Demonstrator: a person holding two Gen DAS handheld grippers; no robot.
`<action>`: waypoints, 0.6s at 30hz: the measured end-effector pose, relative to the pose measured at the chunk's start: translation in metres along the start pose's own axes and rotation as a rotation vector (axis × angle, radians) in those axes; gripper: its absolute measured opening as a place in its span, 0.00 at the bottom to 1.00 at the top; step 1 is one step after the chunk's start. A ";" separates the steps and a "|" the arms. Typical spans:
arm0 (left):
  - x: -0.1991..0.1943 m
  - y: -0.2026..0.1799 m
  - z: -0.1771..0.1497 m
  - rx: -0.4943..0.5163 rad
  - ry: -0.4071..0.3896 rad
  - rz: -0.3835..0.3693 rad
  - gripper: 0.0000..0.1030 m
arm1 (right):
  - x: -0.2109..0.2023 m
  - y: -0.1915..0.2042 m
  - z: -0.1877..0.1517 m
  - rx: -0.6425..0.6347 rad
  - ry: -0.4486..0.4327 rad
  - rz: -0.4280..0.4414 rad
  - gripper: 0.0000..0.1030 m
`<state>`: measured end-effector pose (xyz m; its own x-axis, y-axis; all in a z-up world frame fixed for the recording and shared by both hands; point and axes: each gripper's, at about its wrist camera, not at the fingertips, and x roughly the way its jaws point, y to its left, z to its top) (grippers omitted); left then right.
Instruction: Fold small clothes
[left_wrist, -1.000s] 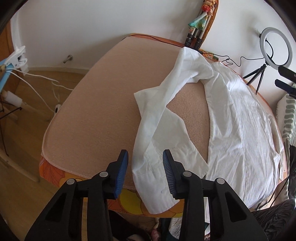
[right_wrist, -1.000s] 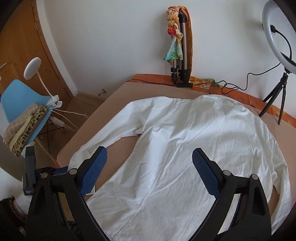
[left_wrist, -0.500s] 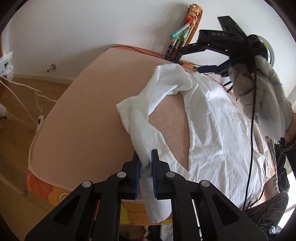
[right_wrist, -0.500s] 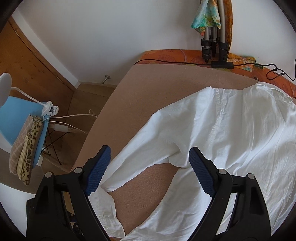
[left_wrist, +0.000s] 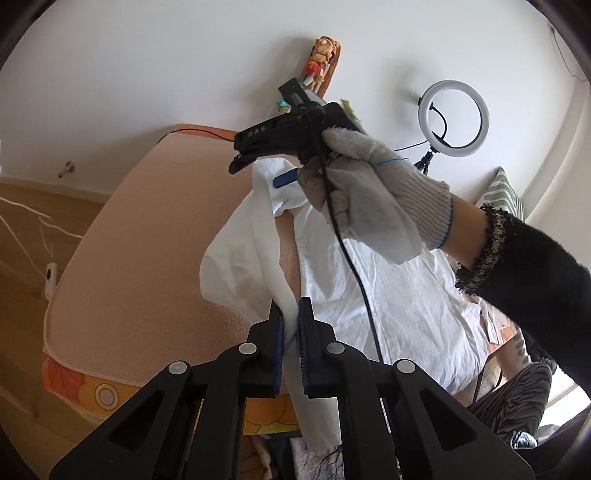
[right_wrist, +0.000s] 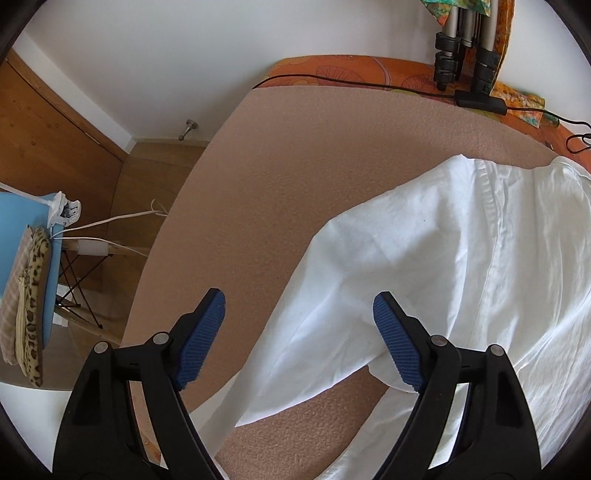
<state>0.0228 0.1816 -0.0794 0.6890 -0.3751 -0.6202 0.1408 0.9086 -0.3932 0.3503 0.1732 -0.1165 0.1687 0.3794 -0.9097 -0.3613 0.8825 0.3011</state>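
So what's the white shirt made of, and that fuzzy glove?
The white shirt looks like thin woven cotton, matte: it creases finely and shows stitched seams. The glove looks like knitted yarn, grey and fuzzy, with a ribbed cuff. Neither fibre can be told for certain.

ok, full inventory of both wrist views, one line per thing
shirt: 1, white, spread on the pad, sleeve end pinched in the left gripper
pad: 1, tan, covers the table top
tablecloth: 1, orange floral, under the pad
ring light: 1, white, against the wall
folded tripod: 1, grey and black, at the wall
chair: 1, blue, on the floor, fabrics stacked on it
left gripper: 1, black with blue pads, shut on the sleeve
right gripper: 1, same make, jaws closing over the upper sleeve, not yet pressing
gloved hand: 1, grey glove, holds the right gripper
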 end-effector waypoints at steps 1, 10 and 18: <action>-0.003 -0.004 0.000 0.017 -0.007 0.000 0.06 | 0.005 0.000 0.001 0.002 0.012 -0.007 0.69; 0.006 -0.024 -0.002 0.111 0.018 -0.011 0.05 | -0.012 -0.015 0.008 0.004 0.018 0.025 0.07; 0.018 -0.071 -0.008 0.248 0.051 -0.059 0.03 | -0.082 -0.056 0.003 0.011 -0.071 0.019 0.06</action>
<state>0.0193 0.1089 -0.0684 0.6385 -0.4321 -0.6369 0.3541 0.8997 -0.2553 0.3599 0.0936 -0.0582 0.2272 0.4142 -0.8814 -0.3548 0.8780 0.3212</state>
